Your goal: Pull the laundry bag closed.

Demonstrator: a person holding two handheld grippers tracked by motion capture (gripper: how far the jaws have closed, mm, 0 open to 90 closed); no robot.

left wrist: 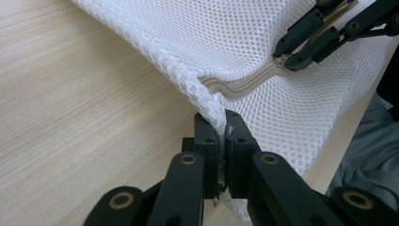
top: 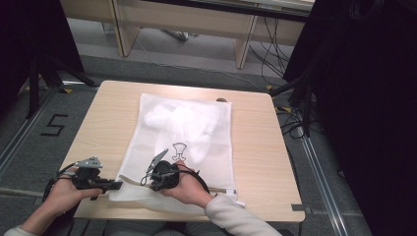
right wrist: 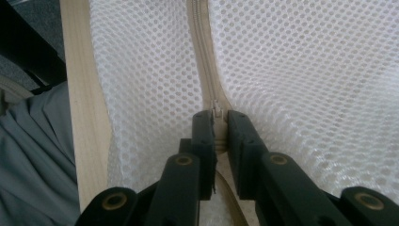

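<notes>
Two tools working one mesh bag [top: 184,128] on the tabletop [top: 105,118]: left tool [left wrist: 221,141] pinching the near corner, right tool [right wrist: 217,127] clamped on the zipper pull [right wrist: 216,108]. Best kept taut, pulled straight along the zipper [right wrist: 200,37].

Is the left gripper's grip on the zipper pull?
No, the left gripper pinches the mesh bag's corner edge, away from the zipper.

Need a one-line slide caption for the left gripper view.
Left gripper pinches the mesh bag's corner while the right gripper grips its zipper.
</notes>
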